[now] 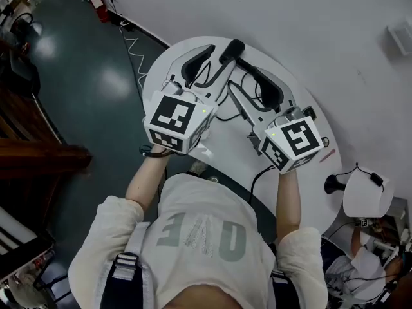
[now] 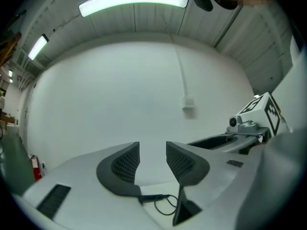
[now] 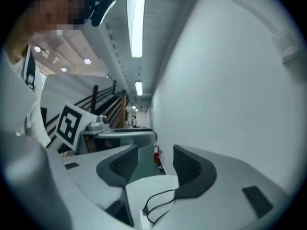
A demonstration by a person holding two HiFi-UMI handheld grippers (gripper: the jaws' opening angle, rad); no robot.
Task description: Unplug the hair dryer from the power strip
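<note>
Table (image 1: 228, 150) set against wall (image 1: 290, 11). Left gripper (image 2: 152, 163) held above table's left edge, right gripper (image 3: 156, 163) above its right half, side by side. Fire extinguisher (image 1: 98, 5) stood on floor (image 1: 84, 89) by wall, beyond left edge. Coiled cord (image 1: 132, 50) laid on floor between extinguisher and table.

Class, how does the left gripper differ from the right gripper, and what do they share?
The left gripper faces the bare white wall head-on; the right gripper looks along that wall toward a lit corridor. The left gripper's cube shows a blocky marker, the right gripper's an S-like one. Both have jaws apart, nothing between.
</note>
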